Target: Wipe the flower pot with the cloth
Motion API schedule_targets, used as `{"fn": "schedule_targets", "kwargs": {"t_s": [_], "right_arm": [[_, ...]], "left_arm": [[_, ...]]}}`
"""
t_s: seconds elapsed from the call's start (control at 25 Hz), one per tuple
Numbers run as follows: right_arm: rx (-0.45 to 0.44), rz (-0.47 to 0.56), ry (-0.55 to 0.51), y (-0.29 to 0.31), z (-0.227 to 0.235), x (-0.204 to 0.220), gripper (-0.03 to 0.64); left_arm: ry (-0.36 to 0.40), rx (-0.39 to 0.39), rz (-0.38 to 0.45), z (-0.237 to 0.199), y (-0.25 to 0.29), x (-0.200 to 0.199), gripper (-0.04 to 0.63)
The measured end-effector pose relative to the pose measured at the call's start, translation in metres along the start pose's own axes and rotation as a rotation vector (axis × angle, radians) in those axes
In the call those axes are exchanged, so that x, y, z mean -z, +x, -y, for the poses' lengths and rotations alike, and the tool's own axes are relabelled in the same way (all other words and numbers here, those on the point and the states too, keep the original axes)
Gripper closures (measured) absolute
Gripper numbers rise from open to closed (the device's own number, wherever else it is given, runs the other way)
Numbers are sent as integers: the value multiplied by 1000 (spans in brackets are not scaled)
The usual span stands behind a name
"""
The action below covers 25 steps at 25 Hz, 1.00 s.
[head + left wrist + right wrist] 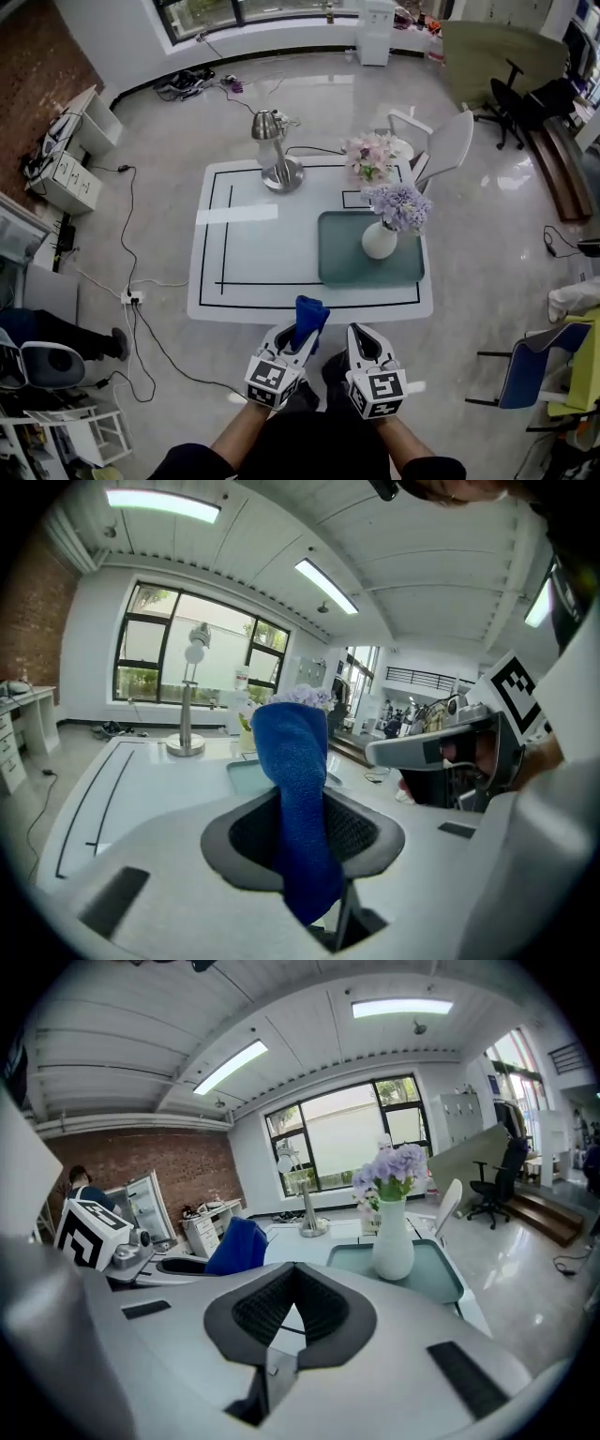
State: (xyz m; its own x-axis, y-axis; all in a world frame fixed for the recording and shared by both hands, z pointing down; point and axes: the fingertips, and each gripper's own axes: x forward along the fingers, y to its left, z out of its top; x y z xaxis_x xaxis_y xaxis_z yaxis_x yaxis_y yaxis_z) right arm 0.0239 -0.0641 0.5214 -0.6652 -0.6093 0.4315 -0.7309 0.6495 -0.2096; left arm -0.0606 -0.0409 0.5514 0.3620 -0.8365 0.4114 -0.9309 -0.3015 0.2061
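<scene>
White table (262, 246), lamp (275, 155), pink flowers (368, 155) perhaps touching flower pot (380, 241)

You face a white table (272, 253) marked with black lines, standing on a glossy pale floor (169, 187) that mirrors the light. To your left runs a red brick wall (37, 75), with a low white shelf unit (70, 155) against it and black cables (131, 234) trailing across the floor to a power strip (131, 296). Ahead of you a wide black-framed window (347, 1133) fills the far white wall. A white chair (450, 141) sits at the table's far right corner, a black office chair (511, 98) beyond it, and a blue chair (530, 366) near your right. Overhead, long light strips (401, 1006) shine in a white panelled ceiling (309, 1035).
</scene>
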Motion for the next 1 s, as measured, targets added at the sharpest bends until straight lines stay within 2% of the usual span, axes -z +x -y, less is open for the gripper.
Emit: {"fn": "schedule_targets", "kwargs": {"t_s": [0.16,0.4,0.68,1.0], "right_arm": [[-25,20,-49,-16,-47,1,609],[-41,35,-95,-38,-97,13,609],[-53,57,-119,-56,-137,21,609],[-65,69,-148,-63,-164,27,609]], "left_arm": [[-12,-69,36,-10,-59,3,475],[-32,-63,107,-3,-116,16,474],[6,-69,128,4,-154,25,474],[0,-73,151,5,-179,34,474]]}}
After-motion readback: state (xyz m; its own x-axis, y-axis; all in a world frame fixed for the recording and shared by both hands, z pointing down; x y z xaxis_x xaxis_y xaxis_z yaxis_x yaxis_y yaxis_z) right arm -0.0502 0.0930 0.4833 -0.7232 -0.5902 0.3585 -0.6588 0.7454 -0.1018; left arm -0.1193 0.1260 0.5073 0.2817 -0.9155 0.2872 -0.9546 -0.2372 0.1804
